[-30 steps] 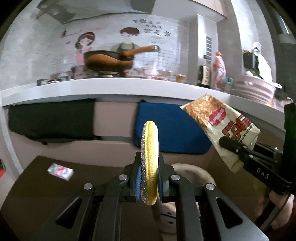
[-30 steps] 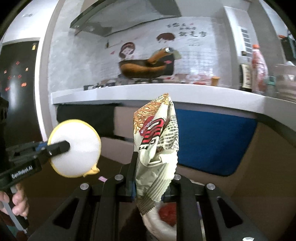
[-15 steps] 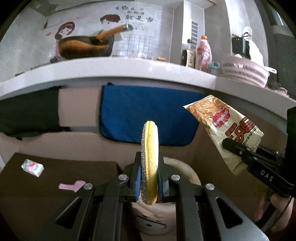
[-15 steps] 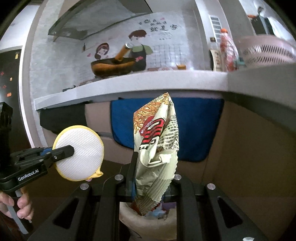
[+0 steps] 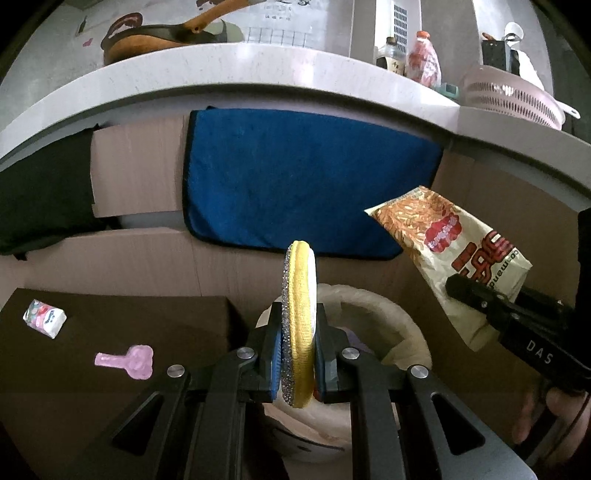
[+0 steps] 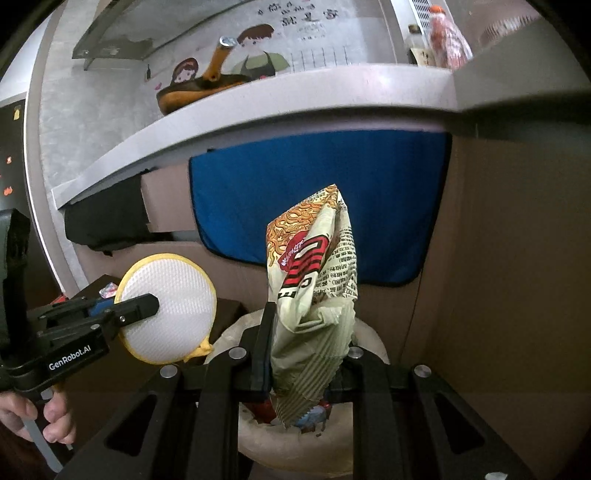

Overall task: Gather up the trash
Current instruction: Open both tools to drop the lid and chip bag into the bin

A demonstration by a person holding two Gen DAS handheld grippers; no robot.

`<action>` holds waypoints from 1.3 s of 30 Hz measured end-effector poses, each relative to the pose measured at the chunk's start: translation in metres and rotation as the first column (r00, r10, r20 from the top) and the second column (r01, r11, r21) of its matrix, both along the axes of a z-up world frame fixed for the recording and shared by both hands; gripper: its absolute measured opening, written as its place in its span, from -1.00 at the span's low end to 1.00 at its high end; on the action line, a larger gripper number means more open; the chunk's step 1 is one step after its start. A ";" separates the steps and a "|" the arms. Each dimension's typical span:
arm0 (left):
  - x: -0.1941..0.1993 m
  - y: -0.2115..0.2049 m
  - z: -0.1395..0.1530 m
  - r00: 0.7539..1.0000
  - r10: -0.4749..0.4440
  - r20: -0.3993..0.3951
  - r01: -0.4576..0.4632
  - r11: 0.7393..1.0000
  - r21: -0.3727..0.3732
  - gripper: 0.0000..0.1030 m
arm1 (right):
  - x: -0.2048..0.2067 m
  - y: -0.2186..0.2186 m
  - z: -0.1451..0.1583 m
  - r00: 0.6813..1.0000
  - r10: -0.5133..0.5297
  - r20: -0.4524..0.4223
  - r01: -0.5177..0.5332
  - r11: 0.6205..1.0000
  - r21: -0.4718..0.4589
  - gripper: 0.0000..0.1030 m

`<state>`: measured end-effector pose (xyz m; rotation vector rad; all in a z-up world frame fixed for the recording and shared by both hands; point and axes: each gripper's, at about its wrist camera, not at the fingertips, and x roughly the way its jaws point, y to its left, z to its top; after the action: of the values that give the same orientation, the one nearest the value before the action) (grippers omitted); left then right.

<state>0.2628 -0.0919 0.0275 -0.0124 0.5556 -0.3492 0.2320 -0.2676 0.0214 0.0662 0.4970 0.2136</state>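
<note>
Both grippers loaded: left [image 5: 298, 363] clamps pad [image 5: 300, 321]; right [image 6: 301, 363] wrapper [image 6: 314, 295].

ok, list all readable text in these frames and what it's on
"GenRobot.AI": side of the left gripper.
"DAS": side of the right gripper.
Noodle packet: big red letters partly hidden, fine print too small to read.
Wall sticker: characters above the cartoon cook, too blurred to read.
Bottle labels: unreadable.
</note>
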 end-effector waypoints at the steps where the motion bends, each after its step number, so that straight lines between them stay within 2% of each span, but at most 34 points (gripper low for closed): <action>1: 0.003 0.000 -0.002 1.000 0.001 -0.005 -0.001 1.000 -0.001 -0.72 | 0.003 -0.001 -0.003 1.000 0.001 -0.009 -0.001 1.000 0.002 -0.64; 12: 0.036 0.000 -0.034 0.993 -0.017 -0.114 0.012 0.999 -0.041 -0.72 | 0.030 0.000 -0.031 0.997 -0.003 -0.078 0.003 1.000 -0.001 -0.62; 20: 0.050 -0.003 -0.044 0.982 -0.075 -0.172 0.063 0.995 -0.074 -0.71 | 0.046 -0.002 -0.044 0.993 -0.011 -0.121 0.012 1.000 0.012 -0.62; 22: 0.054 -0.004 -0.048 0.977 -0.103 -0.187 0.088 0.992 -0.086 -0.59 | 0.048 -0.003 -0.047 0.992 -0.017 -0.129 0.019 1.000 0.015 -0.62; 23: 0.057 -0.004 -0.048 0.974 -0.118 -0.191 0.103 0.991 -0.087 -0.32 | 0.049 -0.003 -0.048 0.991 -0.021 -0.131 0.023 1.000 0.017 -0.58; 24: 0.058 -0.003 -0.048 0.974 -0.120 -0.190 0.105 0.990 -0.091 -0.19 | 0.050 -0.002 -0.049 0.991 -0.021 -0.132 0.023 1.000 0.018 -0.27; 25: 0.059 0.000 -0.047 0.974 -0.125 -0.186 0.106 0.988 -0.109 -0.08 | 0.051 -0.003 -0.051 0.991 -0.029 -0.131 0.032 0.999 0.021 0.19; 26: 0.060 0.004 -0.047 0.972 -0.136 -0.190 0.110 0.984 -0.139 -0.08 | 0.050 -0.004 -0.052 0.991 -0.042 -0.124 0.046 0.999 0.029 0.32; 30: 0.063 0.018 -0.040 0.971 -0.109 -0.212 0.078 0.986 -0.147 -0.08 | 0.049 -0.009 -0.054 0.990 -0.059 -0.127 0.067 0.996 0.063 0.34; 35: 0.056 0.052 -0.029 0.985 -0.003 -0.174 -0.015 0.995 -0.100 -0.08 | 0.045 -0.005 -0.048 0.990 -0.078 -0.113 0.084 0.995 0.051 0.34; 39: 0.057 0.089 -0.031 0.979 0.081 -0.186 -0.095 0.993 -0.068 -0.08 | 0.041 0.003 -0.040 0.993 -0.070 -0.090 0.076 0.995 0.067 0.34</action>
<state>0.3196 -0.0025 -0.0033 -0.1437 0.7215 -0.2839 0.2731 -0.2646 -0.0186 0.1625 0.5739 0.1565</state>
